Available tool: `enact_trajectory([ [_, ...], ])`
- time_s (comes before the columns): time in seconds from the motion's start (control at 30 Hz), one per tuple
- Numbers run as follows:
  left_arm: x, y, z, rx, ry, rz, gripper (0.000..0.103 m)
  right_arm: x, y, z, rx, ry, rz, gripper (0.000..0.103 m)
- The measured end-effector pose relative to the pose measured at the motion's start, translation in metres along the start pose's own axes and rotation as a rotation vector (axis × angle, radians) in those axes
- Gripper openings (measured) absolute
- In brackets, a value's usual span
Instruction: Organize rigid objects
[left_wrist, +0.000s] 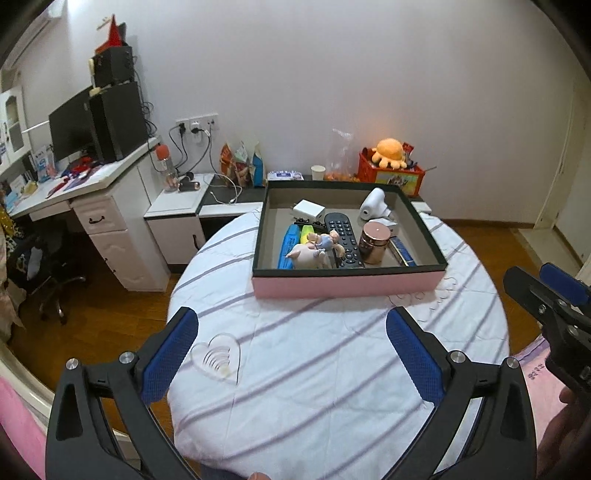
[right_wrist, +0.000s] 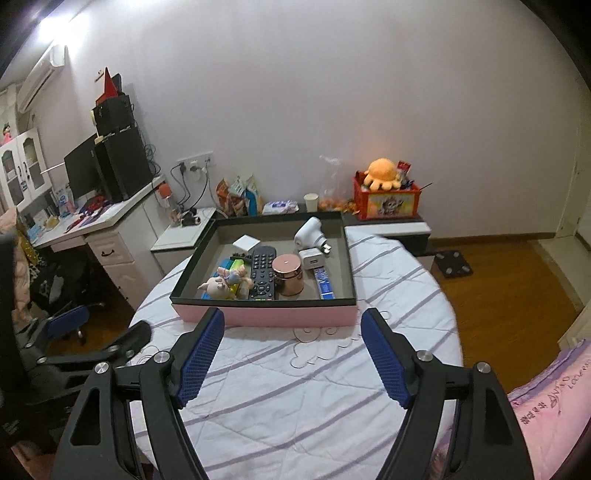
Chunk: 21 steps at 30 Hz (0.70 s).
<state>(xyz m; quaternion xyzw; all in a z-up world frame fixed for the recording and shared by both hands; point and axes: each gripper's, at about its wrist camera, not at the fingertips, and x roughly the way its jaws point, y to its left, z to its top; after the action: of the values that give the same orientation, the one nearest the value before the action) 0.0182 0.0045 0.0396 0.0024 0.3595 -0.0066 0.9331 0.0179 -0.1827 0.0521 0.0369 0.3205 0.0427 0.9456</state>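
Sitting toward the far edge of the round table (left_wrist: 332, 369), the pink tray (left_wrist: 349, 286) carries everything I am sorting. Along its near wall I see the pig figurine (left_wrist: 312, 251) lying on blue and green markers (left_wrist: 291, 240), with the black remote (left_wrist: 341, 238) just right of it, then the copper jar (left_wrist: 375, 242) standing upright and a blue box (left_wrist: 404, 253) by the right wall. Toward the far wall lie a white charger (left_wrist: 308, 210), a white camera-like gadget (left_wrist: 373, 206) and a small white plug (right_wrist: 312, 260).

My left gripper (left_wrist: 291, 350) hovers over the striped cloth, well short of the tray's near wall, fingers (left_wrist: 166, 362) spread wide with nothing between them. My right gripper (right_wrist: 293, 354) sits closer, its blue pads (right_wrist: 199, 358) almost framing the tray's near wall, likewise wide apart and carrying nothing. Each gripper shows at the edge of the other's view, left beside right.

Beyond the table's far edge stand a low cabinet (left_wrist: 177, 203), a red crate (left_wrist: 391, 175) with an orange plush octopus (left_wrist: 388, 151), and a desk (left_wrist: 74, 192) at the left.
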Motion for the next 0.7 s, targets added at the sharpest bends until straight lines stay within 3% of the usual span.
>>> enact_trajectory([
  [0.4, -0.051, -0.008, -0.027, 0.004, -0.038, -0.013, 0.103, -0.050, 0.000, -0.027, 0.002, -0.029, -0.017, 0.080],
  [0.43, -0.053, -0.009, -0.027, 0.006, -0.042, -0.012, 0.103, -0.052, 0.000, -0.027, 0.006, -0.032, -0.018, 0.083],
  [0.5, -0.056, -0.010, -0.028, 0.006, -0.048, -0.015, 0.103, -0.052, -0.002, -0.027, 0.018, -0.031, -0.028, 0.103],
  [0.7, -0.057, -0.007, -0.028, -0.006, -0.052, -0.005, 0.103, -0.048, 0.005, -0.032, 0.008, -0.021, -0.032, 0.103],
])
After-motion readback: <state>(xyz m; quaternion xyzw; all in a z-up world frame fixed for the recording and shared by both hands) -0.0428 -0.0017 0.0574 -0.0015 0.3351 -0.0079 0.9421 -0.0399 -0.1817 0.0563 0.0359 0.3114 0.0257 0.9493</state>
